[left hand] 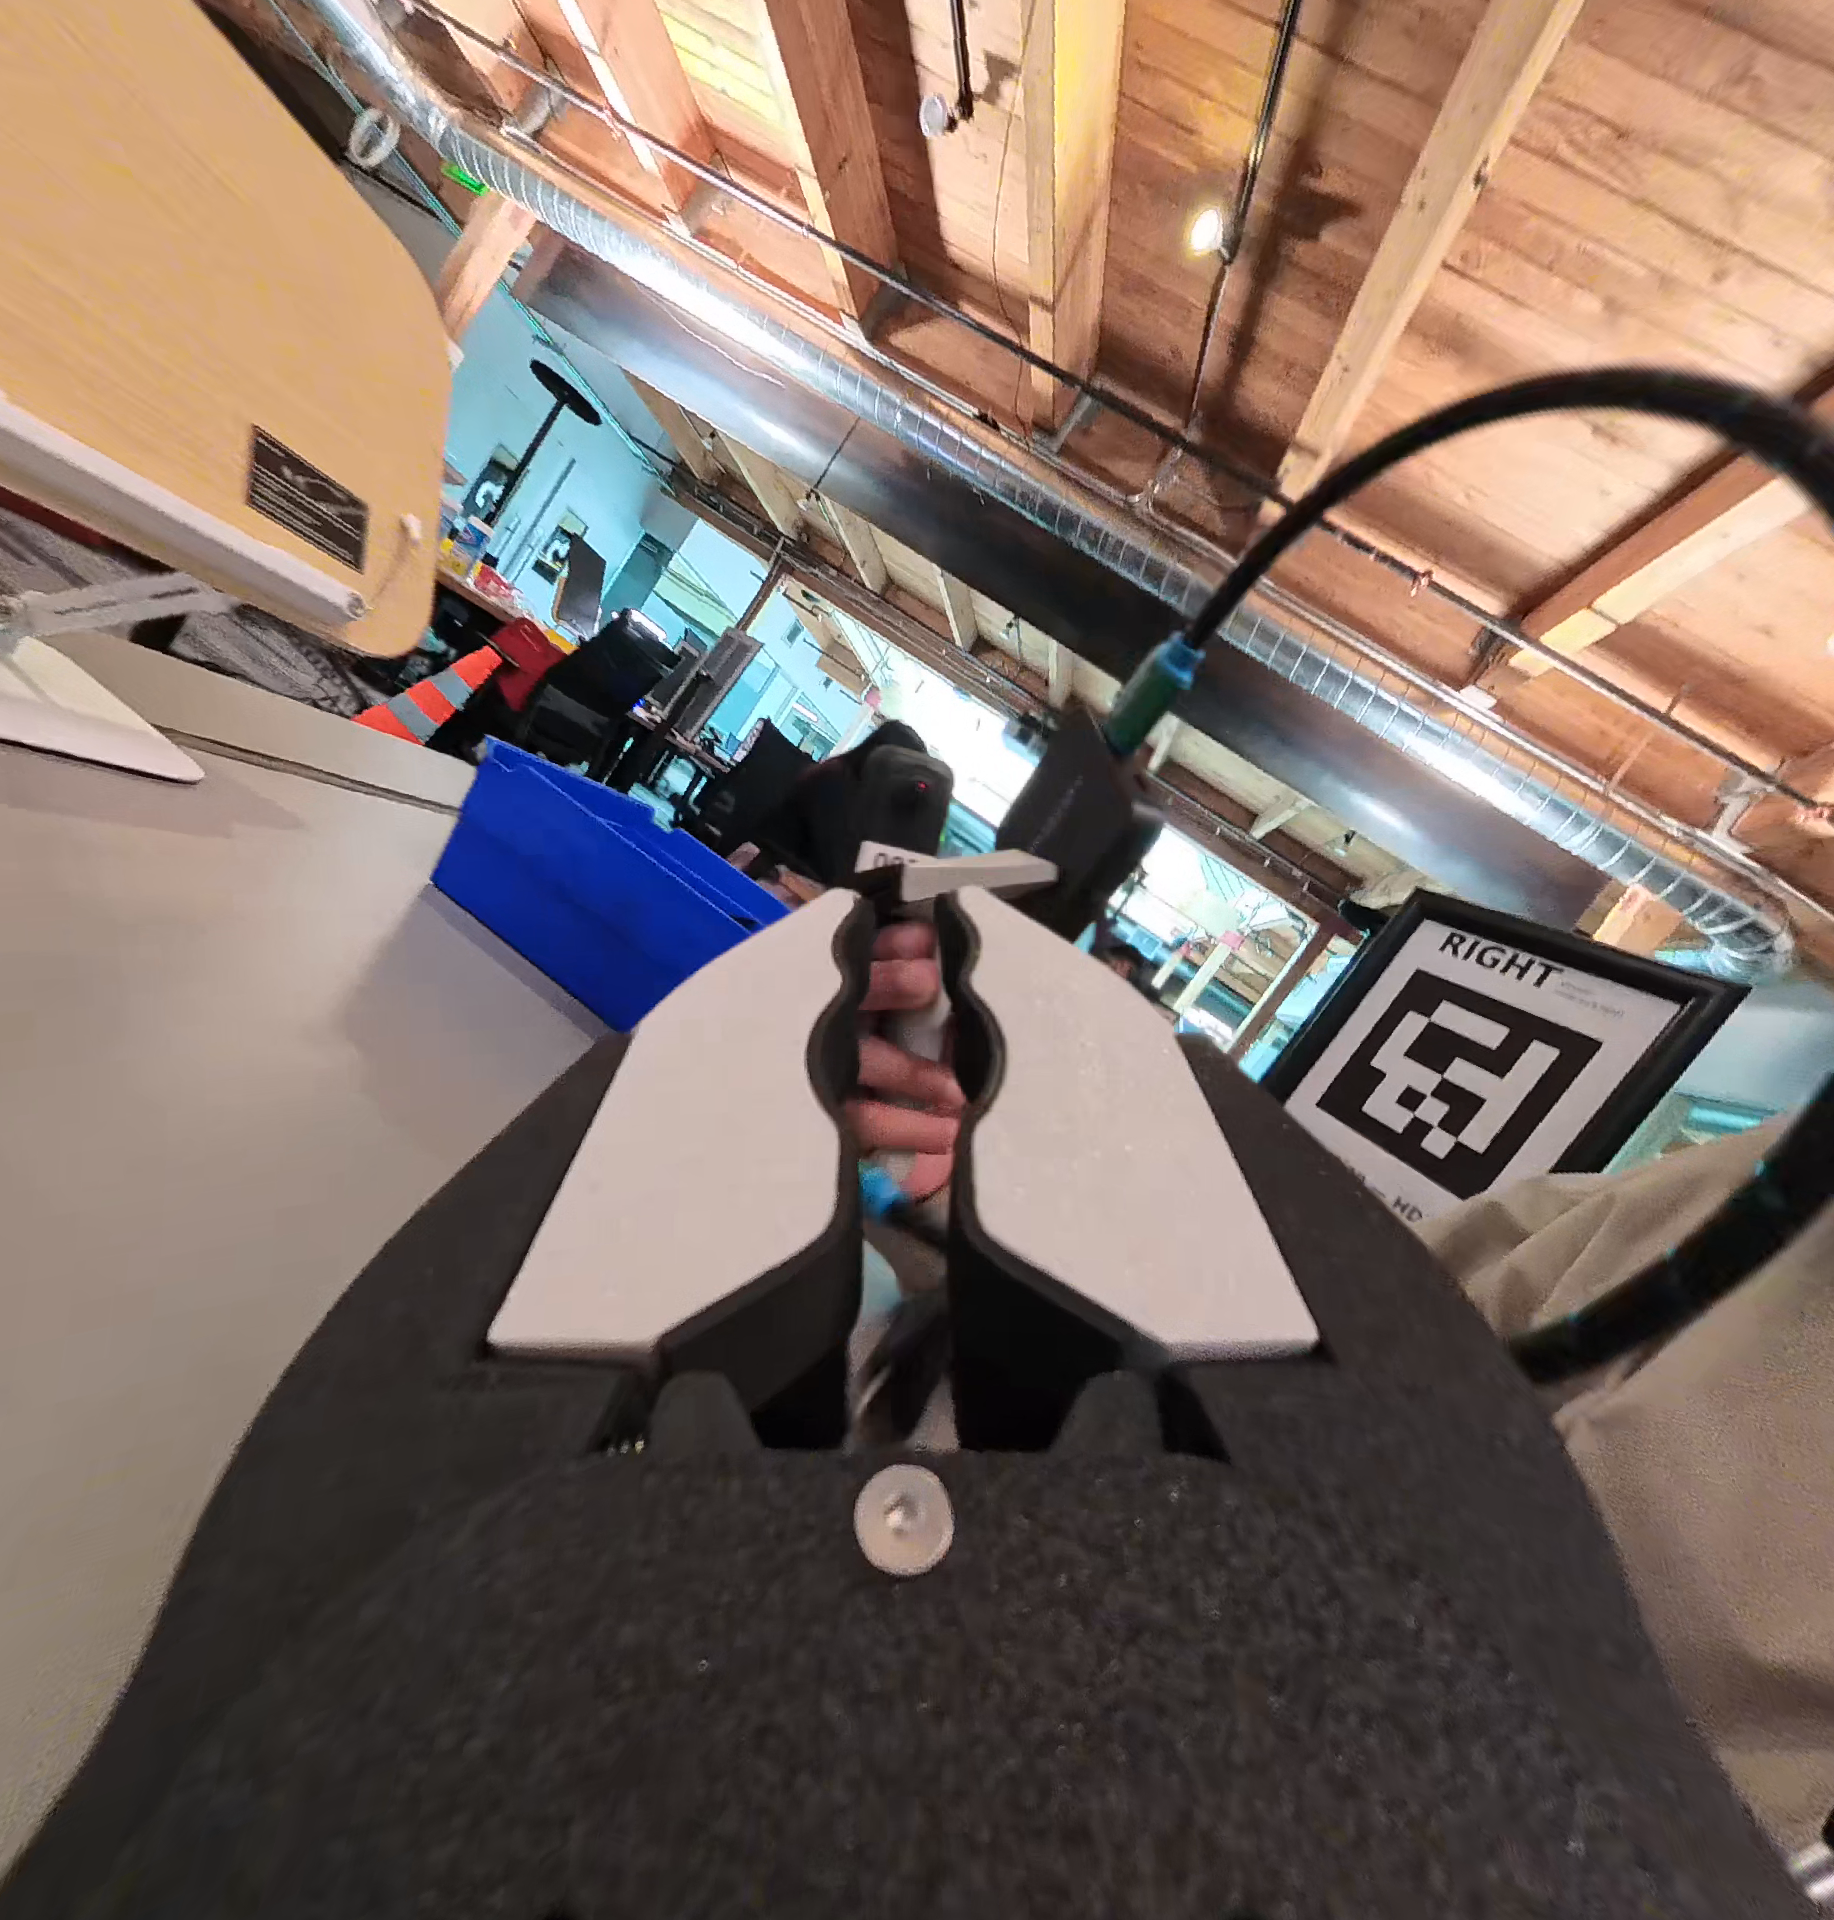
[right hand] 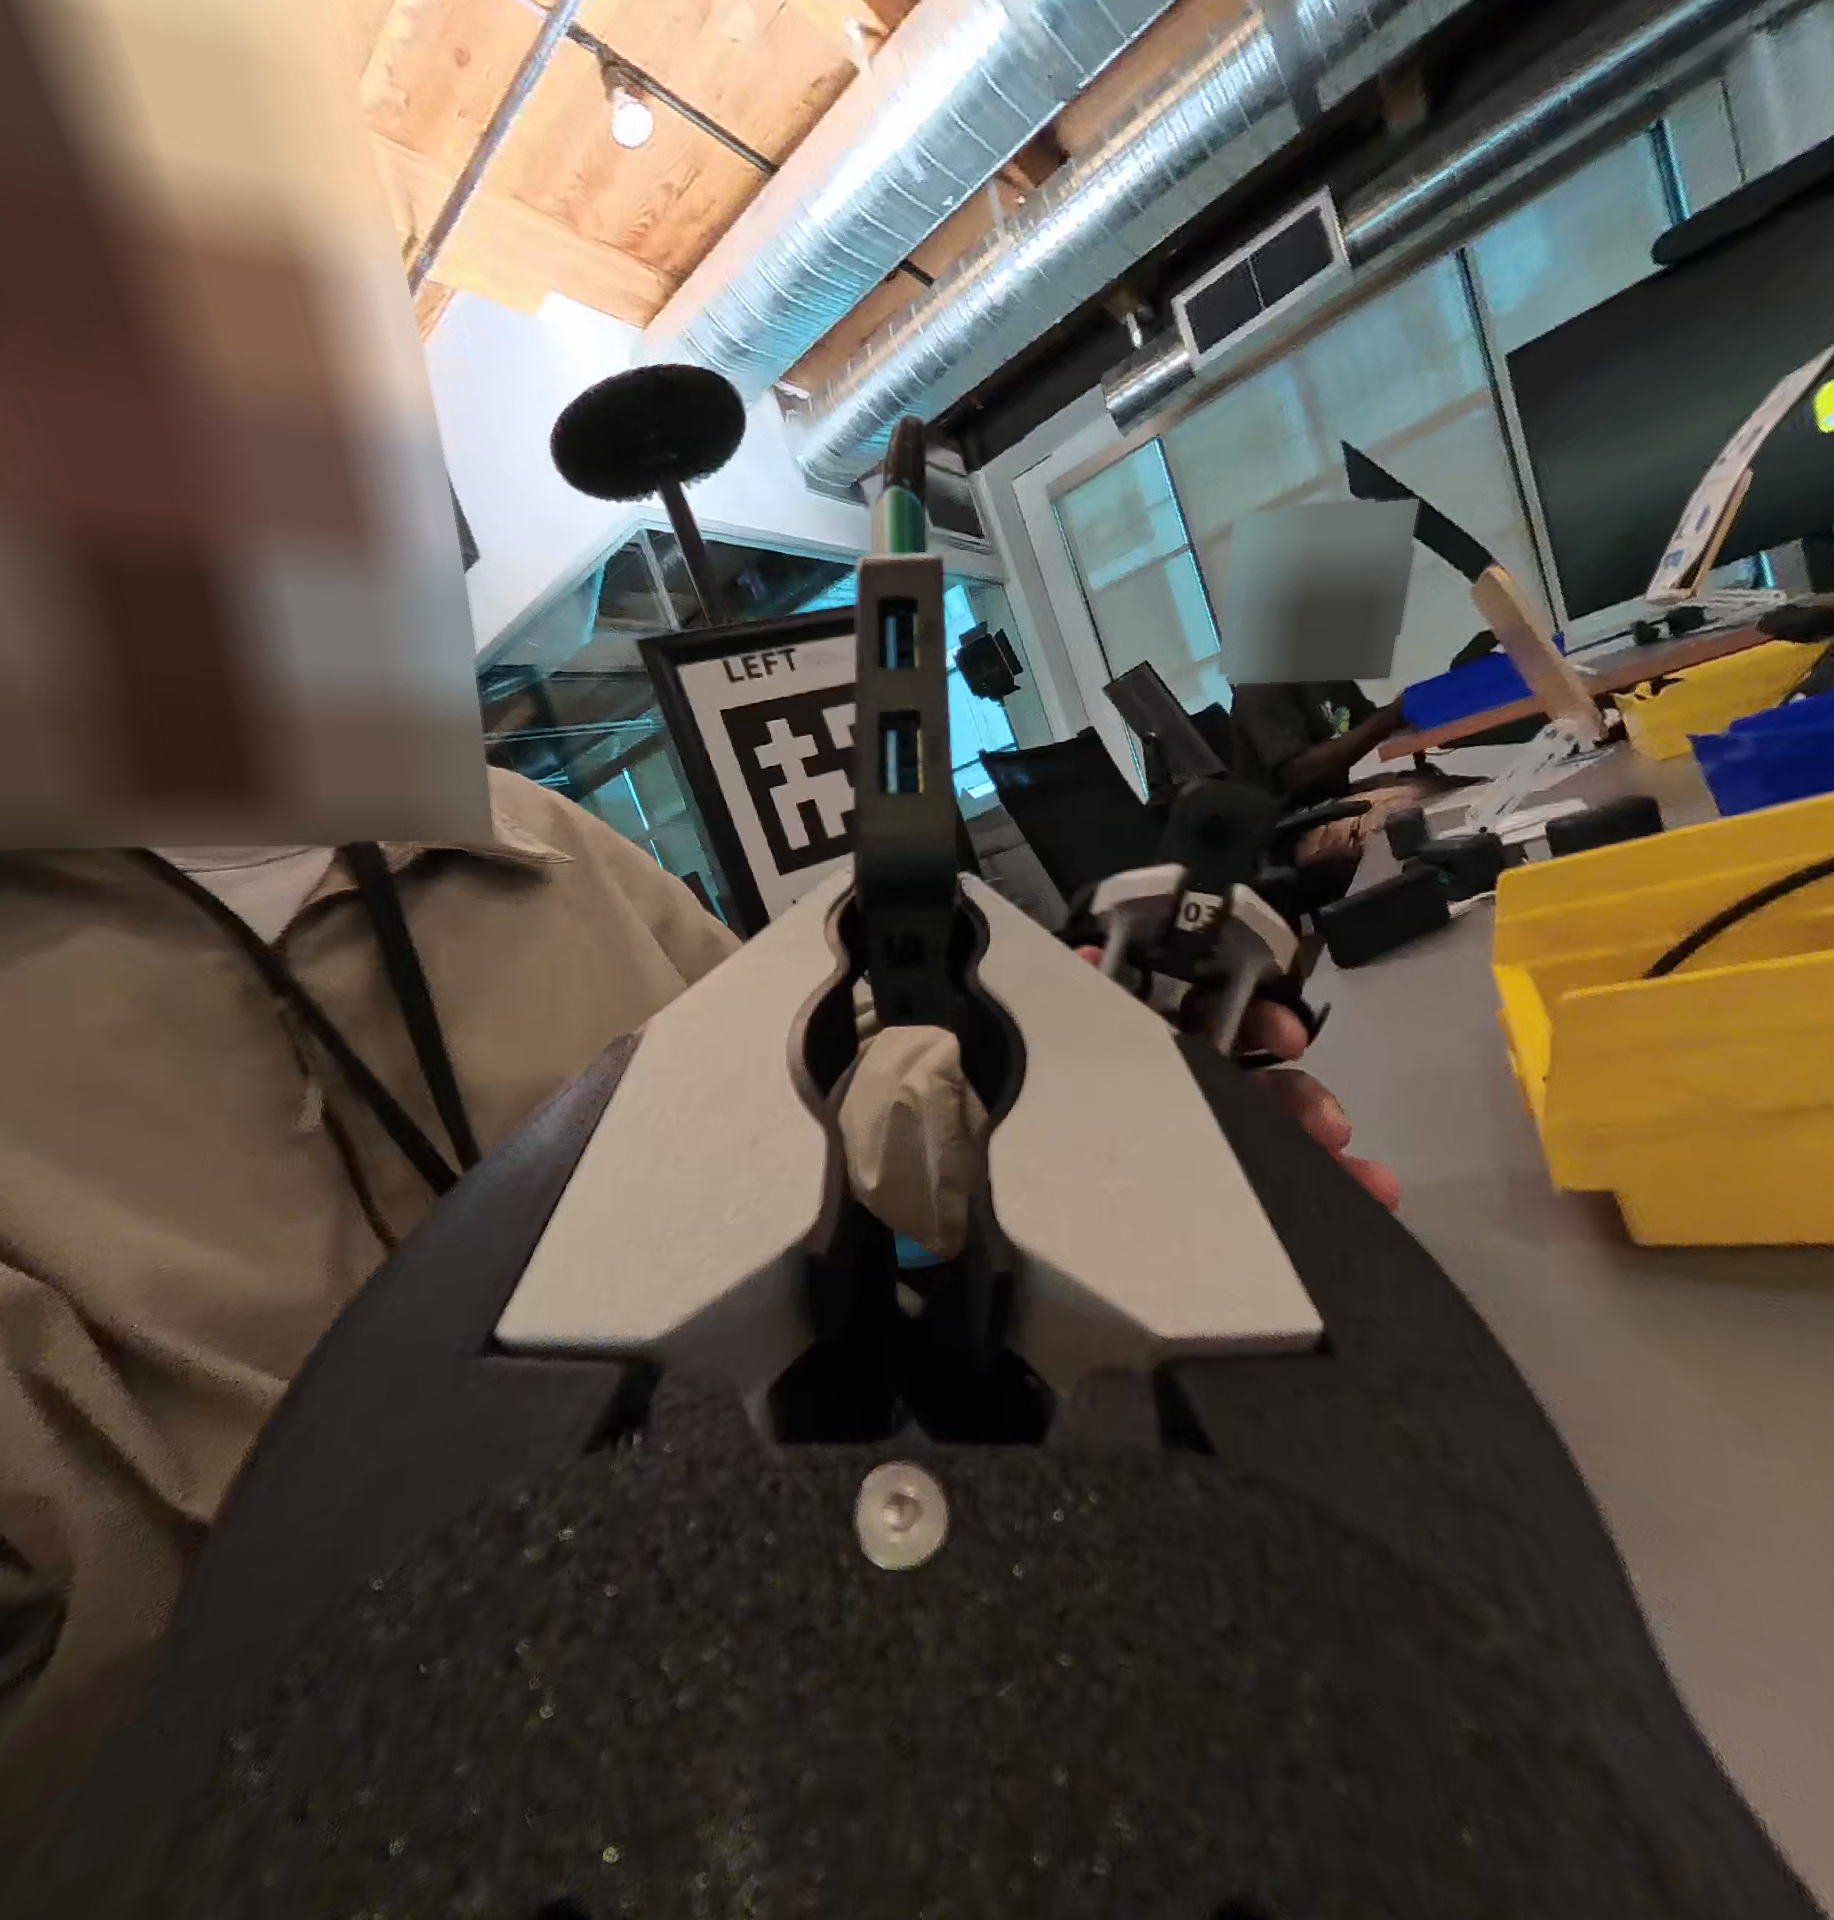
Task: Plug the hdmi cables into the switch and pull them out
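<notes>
The right gripper [right hand: 908, 940] is clamped on the black switch [right hand: 900, 748], held upright well above the grey table [right hand: 1515, 1403]; a green-collared HDMI cable [right hand: 897, 509] sits plugged into the switch's top end. The left gripper [left hand: 905, 914] is nearly closed, gripping nothing I can see. The switch looks light, rigid and smooth (likely slippery), best pinched across its flat sides; the cable is springy, so take its plug. Right of the switch, a yellow bin [right hand: 1671, 1049] holds a dark cable; the blue bin's [left hand: 580, 862] contents are hidden.
</notes>
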